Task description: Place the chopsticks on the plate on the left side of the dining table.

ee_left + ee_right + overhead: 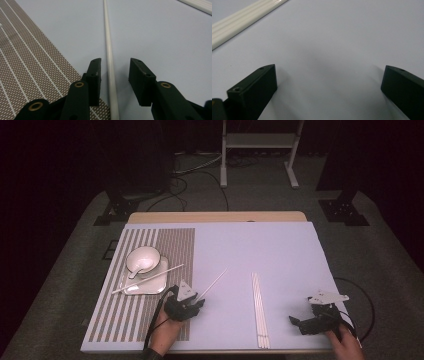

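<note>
Left tongs (pixel 115 75): near edge of the table, just right of the striped mat (pixel 142 285); jaws apart, straddling a single white chopstick (pixel 109 57) that lies flat on the pale blue table (pixel 260 250); neither pad touches it, the left pad close beside it, the right pad a little farther off. Chopstick: runs from between the jaws diagonally up and right toward the middle of the table. Right tongs (pixel 329 87): near right corner of the table, held in the right hand (pixel 345 345); jaws wide apart over bare table, nothing between them. Bundle of chopsticks (pixel 259 310): white, lying side by side, near centre-right, between the two tongs and well apart from each. Plate (pixel 145 282): white, on the mat, far-left of the left tongs; carries a white bowl (pixel 142 259) and another chopstick (pixel 147 279) laid across its rim.
</note>
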Demonstrator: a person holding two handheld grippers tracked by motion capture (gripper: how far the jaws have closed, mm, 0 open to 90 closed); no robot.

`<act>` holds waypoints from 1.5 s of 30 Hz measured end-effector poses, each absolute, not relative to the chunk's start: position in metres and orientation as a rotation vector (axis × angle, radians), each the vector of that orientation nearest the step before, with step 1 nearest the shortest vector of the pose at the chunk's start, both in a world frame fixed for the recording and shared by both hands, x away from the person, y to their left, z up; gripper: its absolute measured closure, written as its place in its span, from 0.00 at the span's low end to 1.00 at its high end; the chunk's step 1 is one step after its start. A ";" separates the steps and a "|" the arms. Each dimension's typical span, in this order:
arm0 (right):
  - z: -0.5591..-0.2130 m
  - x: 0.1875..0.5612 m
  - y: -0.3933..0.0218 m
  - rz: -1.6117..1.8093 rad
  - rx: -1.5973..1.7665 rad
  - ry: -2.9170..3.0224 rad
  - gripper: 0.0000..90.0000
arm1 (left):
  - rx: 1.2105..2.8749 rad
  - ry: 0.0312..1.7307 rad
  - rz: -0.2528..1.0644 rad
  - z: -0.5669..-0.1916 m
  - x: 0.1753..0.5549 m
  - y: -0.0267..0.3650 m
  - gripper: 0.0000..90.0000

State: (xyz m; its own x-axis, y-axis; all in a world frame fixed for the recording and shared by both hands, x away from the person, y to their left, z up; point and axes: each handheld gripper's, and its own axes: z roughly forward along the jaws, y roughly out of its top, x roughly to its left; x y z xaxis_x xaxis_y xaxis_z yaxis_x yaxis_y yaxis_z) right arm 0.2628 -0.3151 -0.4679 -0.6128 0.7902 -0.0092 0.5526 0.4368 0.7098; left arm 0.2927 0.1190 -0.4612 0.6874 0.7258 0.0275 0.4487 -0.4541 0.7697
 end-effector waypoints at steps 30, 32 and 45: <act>-0.468 0.263 -0.315 0.974 1.148 2.354 0.00 | 2.100 0.932 0.426 -0.461 0.297 0.122 0.94; -0.468 0.263 -0.315 0.974 1.148 2.354 0.00 | 2.101 0.933 0.419 -0.461 0.298 0.123 0.94; -0.468 0.263 -0.315 0.975 1.149 2.353 0.00 | 2.093 0.920 0.396 -0.458 0.297 0.124 0.94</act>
